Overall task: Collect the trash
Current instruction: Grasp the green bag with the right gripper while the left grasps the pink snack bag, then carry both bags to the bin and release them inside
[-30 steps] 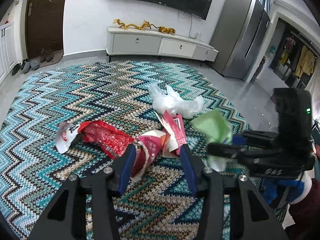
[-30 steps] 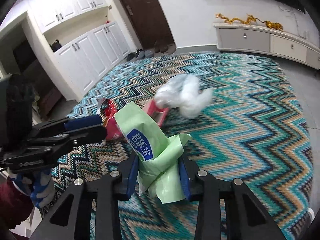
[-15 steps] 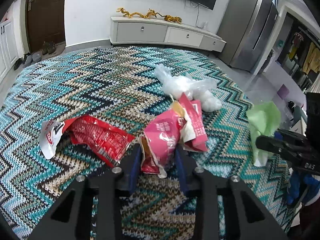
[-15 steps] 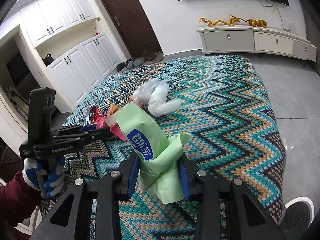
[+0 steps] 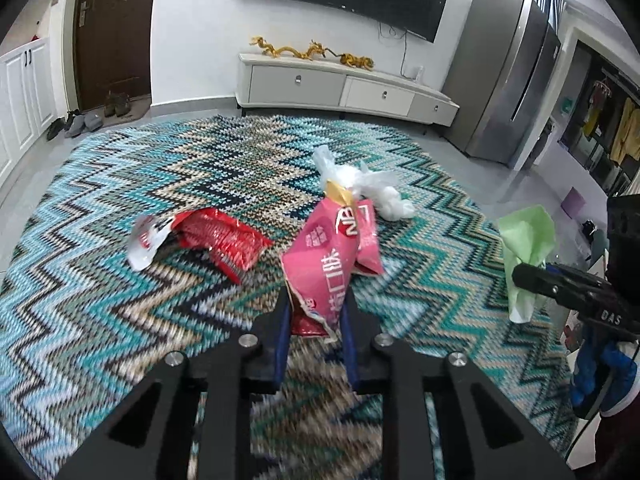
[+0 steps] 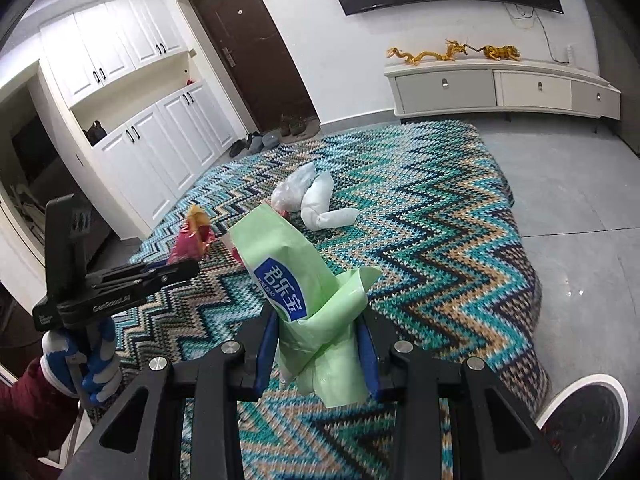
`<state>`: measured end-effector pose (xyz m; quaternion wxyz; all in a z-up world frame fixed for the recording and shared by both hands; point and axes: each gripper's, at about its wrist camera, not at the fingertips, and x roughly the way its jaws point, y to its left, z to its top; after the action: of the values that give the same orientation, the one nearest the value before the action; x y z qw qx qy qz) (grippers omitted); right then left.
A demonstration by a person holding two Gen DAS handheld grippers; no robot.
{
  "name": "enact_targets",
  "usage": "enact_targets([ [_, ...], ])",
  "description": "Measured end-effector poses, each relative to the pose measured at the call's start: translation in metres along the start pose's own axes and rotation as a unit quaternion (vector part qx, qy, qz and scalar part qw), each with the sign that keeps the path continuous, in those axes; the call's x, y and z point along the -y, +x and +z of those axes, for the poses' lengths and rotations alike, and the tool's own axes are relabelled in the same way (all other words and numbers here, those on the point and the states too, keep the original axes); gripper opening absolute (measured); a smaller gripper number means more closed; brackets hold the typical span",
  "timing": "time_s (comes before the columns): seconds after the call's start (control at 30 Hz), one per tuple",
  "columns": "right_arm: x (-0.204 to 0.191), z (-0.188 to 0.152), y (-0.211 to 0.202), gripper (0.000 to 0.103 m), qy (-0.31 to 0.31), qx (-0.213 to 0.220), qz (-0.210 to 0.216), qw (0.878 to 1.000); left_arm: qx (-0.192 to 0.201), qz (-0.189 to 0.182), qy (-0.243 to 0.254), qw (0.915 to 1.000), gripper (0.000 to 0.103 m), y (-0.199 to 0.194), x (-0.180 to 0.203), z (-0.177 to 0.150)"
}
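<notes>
Above the zigzag rug [image 5: 100, 280], our left gripper [image 5: 316, 312], jaws just closing, clamps the pink wrapper [image 5: 324, 256], our right gripper [image 6: 316, 344] clamps the green packet [image 6: 288, 276]; next, presumably, a bin

The green wrapper [image 6: 296, 280] bears a blue oval label with white Chinese characters reading 君乐宝, with small Latin lettering above them too fine to read. The side of the left claw [image 6: 120, 298] carries white lettering that looks like "GenRobot.AI". In the left wrist view, the right claw [image 5: 576, 292] shows "DAS". The pink bag [image 5: 328, 264] has large white Chinese characters, tilted and creased, not legible.
</notes>
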<state>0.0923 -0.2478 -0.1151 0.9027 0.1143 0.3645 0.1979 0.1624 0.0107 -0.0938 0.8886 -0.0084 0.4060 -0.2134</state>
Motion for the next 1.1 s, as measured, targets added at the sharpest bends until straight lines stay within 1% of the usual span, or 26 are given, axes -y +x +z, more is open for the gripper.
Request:
enact_targets([
  [0.2, -0.005, -0.007, -0.033, 0.034, -0.001, 0.022, -0.010, 1.000, 0.034, 0.004, 0.012, 0.9993, 0.020, -0.044, 0.015, -0.007],
  [0.33, -0.003, -0.014, -0.060, 0.034, 0.003, 0.042, -0.022, 0.999, 0.055, 0.001, 0.033, 0.9979, 0.020, -0.068, 0.035, -0.006],
  [0.43, 0.004, -0.019, -0.079, 0.034, 0.013, 0.057, -0.035, 0.998, 0.066, -0.005, 0.056, 0.9963, 0.019, -0.080, 0.055, -0.002],
  [0.53, 0.017, -0.026, -0.099, 0.034, 0.025, 0.072, -0.048, 0.996, 0.068, -0.016, 0.079, 0.9944, 0.019, -0.081, 0.079, 0.003],
  [0.67, 0.043, -0.039, -0.128, 0.034, 0.048, 0.093, -0.077, 0.992, 0.063, -0.042, 0.121, 0.9898, 0.019, -0.073, 0.126, 0.010],
  [0.83, 0.090, -0.057, -0.163, 0.034, 0.088, 0.113, -0.127, 0.981, 0.046, -0.089, 0.171, 0.9802, 0.020, -0.048, 0.201, 0.017],
  [1.03, 0.150, -0.083, -0.187, 0.034, 0.145, 0.117, -0.177, 0.966, 0.000, -0.147, 0.223, 0.9636, 0.020, 0.005, 0.302, 0.013],
  [1.1, 0.170, -0.093, -0.191, 0.034, 0.165, 0.114, -0.189, 0.961, -0.013, -0.160, 0.233, 0.9592, 0.020, 0.020, 0.326, 0.009],
])
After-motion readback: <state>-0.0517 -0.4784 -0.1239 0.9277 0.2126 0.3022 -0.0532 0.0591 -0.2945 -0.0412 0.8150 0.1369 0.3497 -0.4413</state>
